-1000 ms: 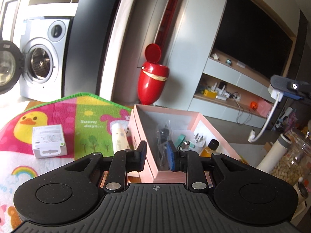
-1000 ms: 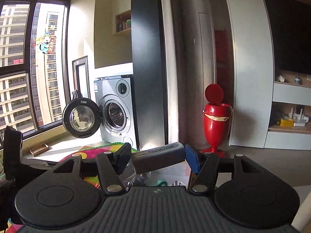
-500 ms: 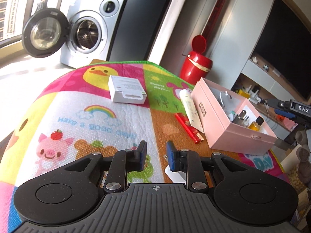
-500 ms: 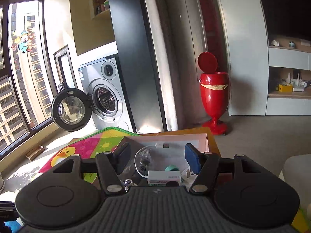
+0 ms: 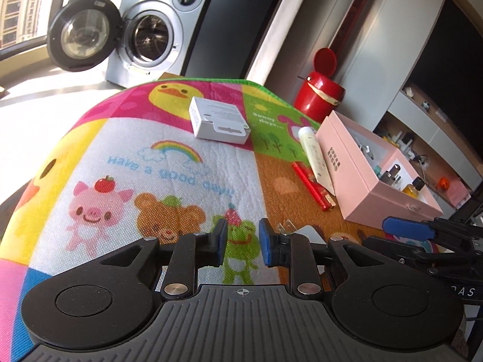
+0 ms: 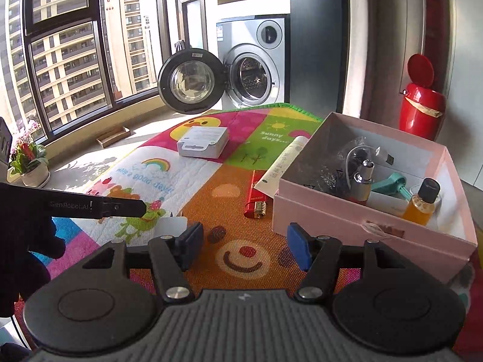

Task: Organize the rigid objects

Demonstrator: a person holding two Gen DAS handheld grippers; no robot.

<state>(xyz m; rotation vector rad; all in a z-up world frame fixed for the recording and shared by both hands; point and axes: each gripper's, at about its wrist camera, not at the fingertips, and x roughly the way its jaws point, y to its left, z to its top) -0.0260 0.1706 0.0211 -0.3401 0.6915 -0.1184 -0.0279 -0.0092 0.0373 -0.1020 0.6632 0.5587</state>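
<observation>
Left tool [image 5: 241,246] closed, empty – right tool [image 6: 244,246] half open, empty, near the pink box [image 6: 347,220].

A patchwork of pink, yellow, white, green and orange panels with cartoon animals and a rainbow is shown on the mat [image 5: 169,178], edged in green. The open box [image 6: 356,220] is coloured pale pink, the lighter [image 6: 255,200] red, the small carton [image 5: 219,120] white. Blue pads [image 6: 297,249] are carried on the black right hand-held gripper [image 6: 243,249].
</observation>
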